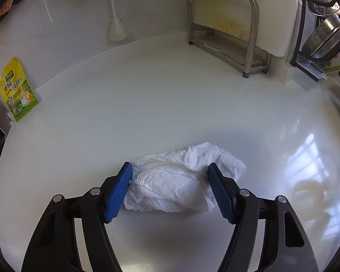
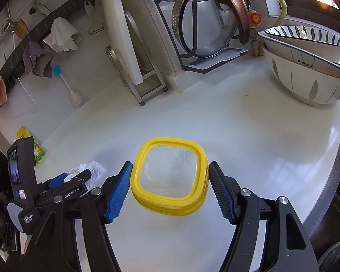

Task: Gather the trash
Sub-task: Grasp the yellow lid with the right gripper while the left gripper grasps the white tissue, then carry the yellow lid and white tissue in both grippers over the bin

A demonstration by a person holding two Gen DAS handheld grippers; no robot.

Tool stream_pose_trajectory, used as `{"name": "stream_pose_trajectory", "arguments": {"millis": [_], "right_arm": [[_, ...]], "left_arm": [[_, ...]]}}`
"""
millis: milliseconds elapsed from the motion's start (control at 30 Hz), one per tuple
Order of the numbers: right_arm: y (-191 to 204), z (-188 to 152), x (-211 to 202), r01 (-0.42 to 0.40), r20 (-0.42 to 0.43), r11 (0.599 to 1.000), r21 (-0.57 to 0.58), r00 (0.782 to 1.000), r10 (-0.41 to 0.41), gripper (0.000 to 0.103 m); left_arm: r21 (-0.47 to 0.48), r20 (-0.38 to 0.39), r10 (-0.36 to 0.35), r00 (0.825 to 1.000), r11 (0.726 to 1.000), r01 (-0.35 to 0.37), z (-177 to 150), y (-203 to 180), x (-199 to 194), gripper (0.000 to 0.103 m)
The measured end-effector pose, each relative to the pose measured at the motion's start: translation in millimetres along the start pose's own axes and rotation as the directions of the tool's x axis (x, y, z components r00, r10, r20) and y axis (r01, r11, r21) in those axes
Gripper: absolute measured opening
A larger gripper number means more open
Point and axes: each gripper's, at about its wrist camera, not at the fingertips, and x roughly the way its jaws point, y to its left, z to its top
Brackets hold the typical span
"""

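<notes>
The left claw [image 1: 170,188] is sitting closest to the camera, with its two blue ridged pads spread wide, and the crumpled white paper towel [image 1: 181,176] is lying flat on the shiny white bench [image 1: 161,99] right between them. One pad is just touching the left edge of the towel and the other is lying over its right side, so the claw is lining up to pinch it, but it is not squeezing yet. The towel looks soft and squashy, so it will likely bunch up when the pads close. The right claw [image 2: 170,188] is also spread wide, with one pad on each side of a clear square tub with a yellow plastic rim [image 2: 170,176]. The left pad is right up against the yellow rim and the right pad is just beside it. The tub is sitting open side up on the bench, probably so the trash can go inside it. In the right wrist view the towel is lying well apart from the tub, off to the left. A yellow pouch with a chick picture [image 1: 18,90] is leaning against the wall far back, and stacked white patterned bowls [image 2: 310,68] are resting near the bench edge.
</notes>
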Motion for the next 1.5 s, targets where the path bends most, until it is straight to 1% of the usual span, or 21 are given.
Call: {"name": "stream_pose_trajectory", "arguments": {"millis": [33,100,133,167,200,267,367,500,600,700,767,900,1000,1100,1233,1333,1500], "right_arm": [[0.4,-0.3,0.4,-0.002,-0.002,1.000,0.000,1.000,0.002,0.066],[1.0,-0.7,0.8,-0.005,-0.004,1.000,0.000,1.000,0.005,0.066],[1.3,-1.0,0.7,-0.006,-0.004,1.000,0.000,1.000,0.006,0.066],[1.5,-1.0,0.8,-0.009,-0.005,1.000,-0.001,1.000,0.009,0.066],[1.5,-0.9,1.0,-0.010,-0.004,1.000,0.000,1.000,0.010,0.066],[1.5,-0.6,1.0,-0.012,-0.004,1.000,-0.001,1.000,0.012,0.066],[2.9,-0.9,-0.1,-0.014,0.003,1.000,-0.006,1.000,0.014,0.066],[8.2,-2.8,-2.7,-0.021,0.008,1.000,-0.019,1.000,0.021,0.066],[15.5,-8.4,-11.2,-0.031,0.017,0.999,-0.038,0.999,0.032,0.066],[22.7,-19.0,-29.7,-0.041,0.035,0.997,-0.061,0.998,0.043,0.066],[23.0,-33.5,-45.7,-0.046,0.045,0.997,-0.058,0.998,0.049,0.066],[21.5,-68.3,-77.5,-0.019,0.041,0.998,-0.054,0.999,0.021,0.066],[24.1,-91.9,-108.6,0.003,0.055,0.998,-0.065,0.999,0.000,0.066],[30.8,-114.5,-143.3,0.000,0.076,0.998,-0.069,0.997,0.006,0.066],[47.9,-144.8,-184.5,0.001,0.102,0.994,-0.112,0.995,0.011,0.066],[56.5,-167.5,-209.6,-0.007,0.124,0.994,-0.113,0.992,0.021,0.066],[65.7,-206.3,-233.4,-0.025,0.125,0.994,-0.110,0.991,0.039,0.066]], "left_arm": [[0.007,0.004,-0.002,1.000,1.000,0.002,-0.3,-1.6,-0.7,0.056],[0.017,0.006,-0.010,1.000,1.000,0.009,-1.4,-3.8,-2.1,0.039],[0.018,0.005,-0.023,1.000,1.000,0.023,-2.0,-4.4,-3.0,0.034],[0.020,0.003,-0.033,0.999,0.999,0.033,-2.3,-4.9,-3.4,0.023],[0.023,0.002,-0.035,0.999,0.999,0.035,-2.4,-5.5,-4.1,0.017],[0.029,0.010,-0.027,1.000,0.999,0.027,-4.2,-5.1,-7.7,0.015],[0.037,0.037,-0.033,0.999,0.999,0.032,-7.3,-2.2,-20.6,0.014],[0.052,0.079,-0.053,0.995,0.997,0.049,-16.7,4.2,-51.0,0.014],[0.063,0.115,-0.057,0.992,0.997,0.050,-30.4,12.5,-79.0,0.014],[0.073,0.147,-0.065,0.987,0.996,0.054,-48.4,21.7,-107.9,0.014],[0.081,0.159,-0.082,0.984,0.994,0.070,-61.9,27.4,-126.1,0.014],[0.093,0.189,-0.091,0.978,0.993,0.075,-88.7,37.9,-158.1,0.014],[0.110,0.216,-0.093,0.972,0.991,0.071,-111.5,41.5,-181.1,0.014],[0.119,0.237,-0.103,0.966,0.990,0.076,-134.4,44.4,-202.8,0.014],[0.117,0.248,-0.127,0.960,0.988,0.100,-161.7,45.4,-227.4,0.014],[0.117,0.247,-0.149,0.958,0.985,0.123,-184.2,47.5,-243.3,0.014],[0.114,0.243,-0.163,0.956,0.984,0.139,-219.5,51.6,-259.7,0.014]]}}
